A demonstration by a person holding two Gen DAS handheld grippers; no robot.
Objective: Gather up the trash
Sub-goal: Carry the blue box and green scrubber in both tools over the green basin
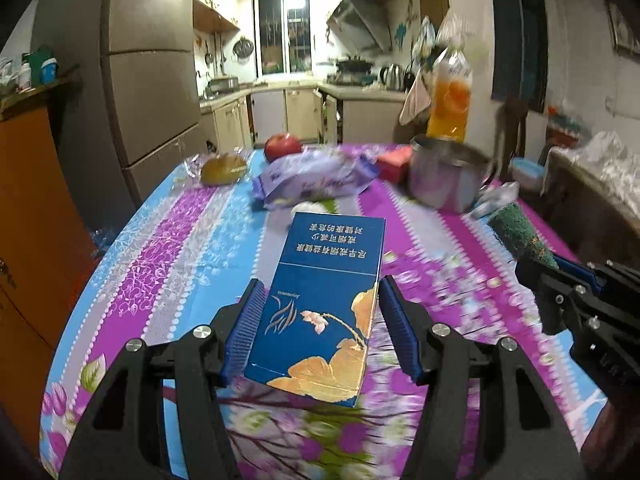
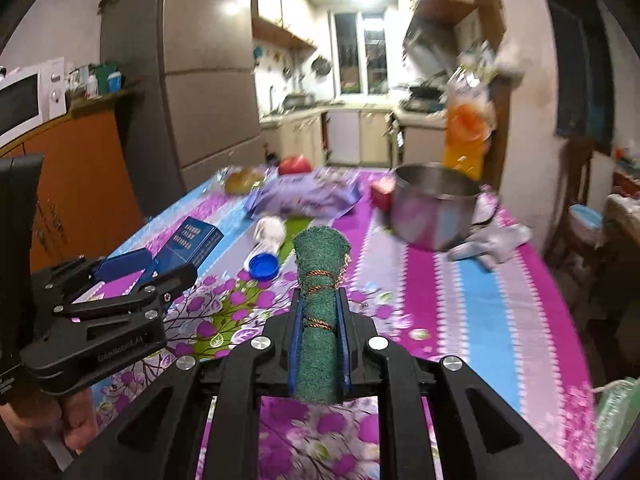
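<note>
Floral purple, pink and blue cloth covers the table (image 1: 168,248), with a kitchen of cabinets and a window far behind it. Between the blue pads of the left claw (image 1: 320,300) sits a blue cigarette box (image 1: 320,300), its near half inside the jaws and its far end pointing away over the cloth; the pads stand at the box's sides, but whether they press it I cannot tell. The right claw (image 2: 319,312) is clamped on a rolled green scouring pad (image 2: 320,280) tied with orange string, which juts forward past the fingertips. Only the right view shows a blue bottle cap (image 2: 263,265) and a white crumpled lump (image 2: 271,229) lying left of the roll, and the left claw (image 2: 120,270) low at the left with a hand (image 2: 76,420) on its handle. Far across the table lie a purple wrapper (image 1: 316,176), a red apple (image 1: 282,145), a bun in clear plastic (image 1: 223,169), a steel pot (image 1: 448,176) and an orange drink bottle (image 1: 450,100). Seen from the left view, the right claw (image 1: 532,256) reaches in from the right edge, level above the cloth.
</note>
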